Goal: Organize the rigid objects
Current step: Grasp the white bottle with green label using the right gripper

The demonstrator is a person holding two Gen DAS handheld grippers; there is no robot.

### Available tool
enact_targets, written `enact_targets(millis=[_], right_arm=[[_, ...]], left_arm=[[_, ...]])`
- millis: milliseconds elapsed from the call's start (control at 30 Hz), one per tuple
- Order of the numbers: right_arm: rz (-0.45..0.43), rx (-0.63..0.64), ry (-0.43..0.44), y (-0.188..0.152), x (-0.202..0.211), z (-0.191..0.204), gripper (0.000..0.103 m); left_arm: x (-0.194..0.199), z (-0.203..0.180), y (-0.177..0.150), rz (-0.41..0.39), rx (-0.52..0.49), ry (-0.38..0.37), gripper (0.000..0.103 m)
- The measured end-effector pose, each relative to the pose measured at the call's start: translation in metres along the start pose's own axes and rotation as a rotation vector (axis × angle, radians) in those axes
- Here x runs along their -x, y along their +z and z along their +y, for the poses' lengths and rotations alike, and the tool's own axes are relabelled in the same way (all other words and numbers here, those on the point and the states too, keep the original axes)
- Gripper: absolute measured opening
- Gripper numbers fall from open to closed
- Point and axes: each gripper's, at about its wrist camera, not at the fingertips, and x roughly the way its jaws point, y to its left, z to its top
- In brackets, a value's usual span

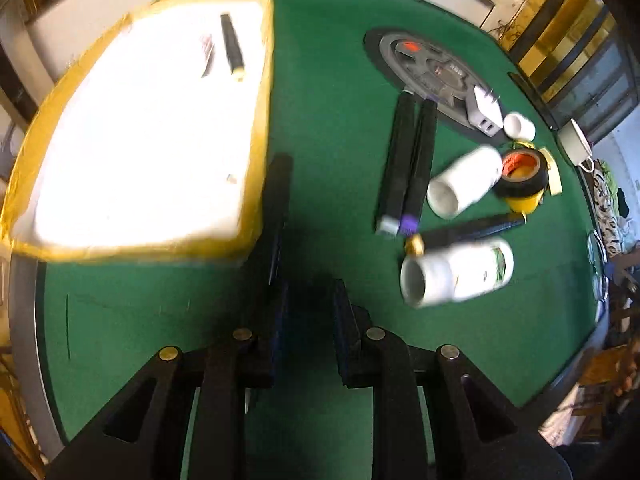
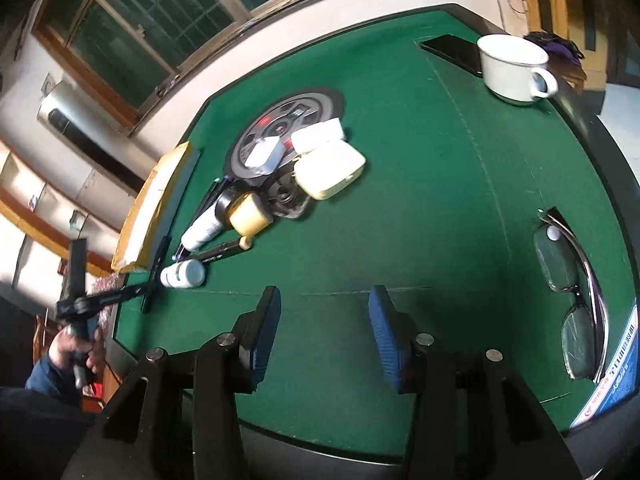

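Note:
My left gripper (image 1: 310, 292) is shut on a long black pen (image 1: 278, 216) that sticks out ahead of its fingers, just right of the white tray with a yellow rim (image 1: 262, 128). Another black pen (image 1: 232, 46) lies in that tray. Further right on the green table (image 1: 328, 92) lie two black pens side by side (image 1: 408, 164), two white bottles (image 1: 464, 188) (image 1: 456, 276), a gold-capped pen (image 1: 468, 232) and stacked tape rolls (image 1: 520, 176). My right gripper (image 2: 324, 320) is open over bare felt with nothing between its blue pads. The left gripper (image 2: 136, 290) shows there too.
A round grey disc (image 2: 280, 120) carries white chargers (image 2: 330, 168). A white mug (image 2: 512, 68) and a dark phone (image 2: 452, 54) stand at the far right. Glasses (image 2: 572, 280) and a booklet (image 2: 612, 380) lie near the right edge. A person's hand (image 2: 68, 344) holds the left gripper.

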Motion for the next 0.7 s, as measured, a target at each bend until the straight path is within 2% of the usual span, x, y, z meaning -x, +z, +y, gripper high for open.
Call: enact_targets(millis=[67, 100, 133, 267, 400, 533, 700], right_arm=[[0.019, 0.046, 0.027, -0.001, -0.004, 0.014, 0.042], [0.038, 0.088, 0.049, 0.000, -0.008, 0.027, 0.041], [0.052, 0.119, 0.061, -0.001, -0.012, 0.036, 0.041], [0.139, 0.295, 0.123, 0.006, -0.040, 0.091, 0.041], [0.217, 0.478, 0.136, 0.016, -0.084, 0.148, 0.041], [0.262, 0.598, 0.117, 0.027, -0.124, 0.186, 0.042], [0.313, 0.698, 0.073, 0.030, -0.162, 0.211, 0.041]], left_arm=[[-0.001, -0.007, 0.000, -0.036, -0.039, 0.032, 0.015], [-0.001, -0.009, -0.003, -0.034, -0.042, 0.030, 0.005], [0.000, -0.009, -0.007, -0.019, -0.036, -0.007, 0.001], [0.008, -0.010, -0.026, 0.001, -0.050, -0.045, 0.001], [0.018, 0.000, -0.048, 0.024, -0.040, -0.077, 0.001], [0.026, 0.015, -0.062, 0.034, -0.042, -0.104, 0.001], [0.042, 0.037, -0.058, 0.004, -0.037, -0.164, 0.001]])
